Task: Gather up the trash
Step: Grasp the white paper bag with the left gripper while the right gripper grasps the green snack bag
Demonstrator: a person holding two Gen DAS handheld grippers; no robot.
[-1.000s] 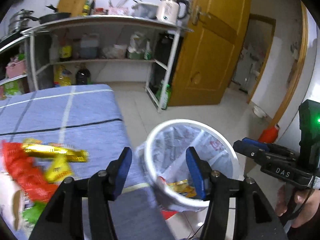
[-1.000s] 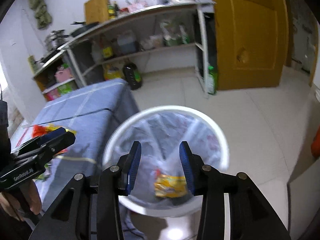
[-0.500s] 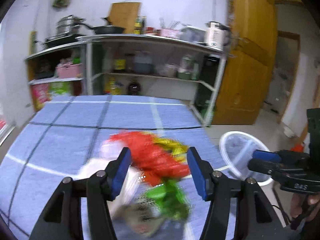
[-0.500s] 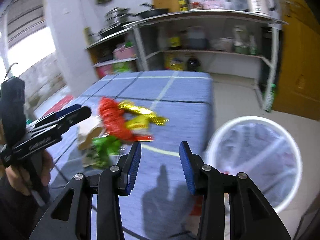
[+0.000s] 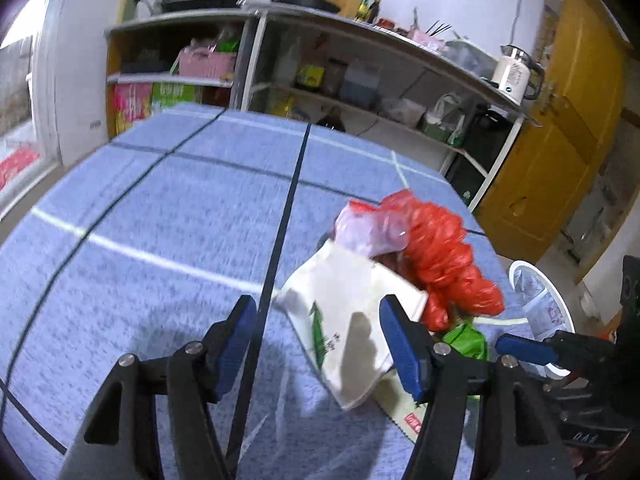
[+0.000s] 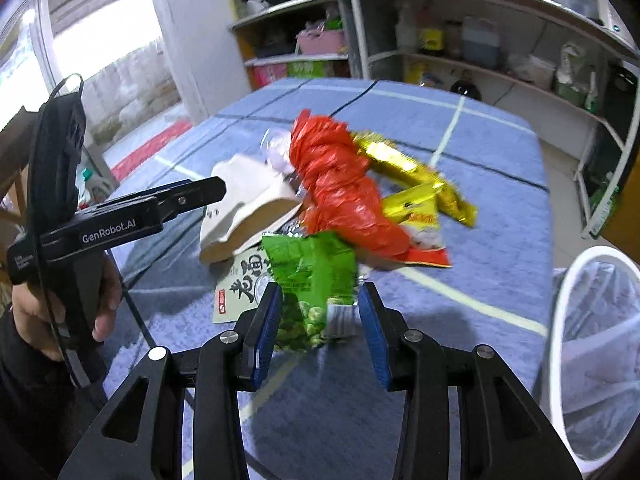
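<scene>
A pile of trash lies on the blue checked tablecloth (image 5: 160, 208): a white paper cup (image 5: 344, 316), a crumpled red plastic bag (image 6: 340, 188), gold and yellow wrappers (image 6: 412, 176) and a green snack packet (image 6: 316, 280). My left gripper (image 5: 320, 344) is open, its fingers astride the near part of the white cup. My right gripper (image 6: 320, 320) is open, its fingers on either side of the green packet's near end. The white-rimmed bin (image 6: 596, 344) with a clear liner stands off the table's right edge.
Metal shelves (image 5: 360, 92) with pots, bottles and a kettle stand behind the table. A yellow wooden door (image 5: 560, 152) is at the right. The table's right edge drops to the tiled floor beside the bin (image 5: 540, 300).
Both grippers have swung left from over the bin to the trash pile on the table and come down close to it. Both stay open.
</scene>
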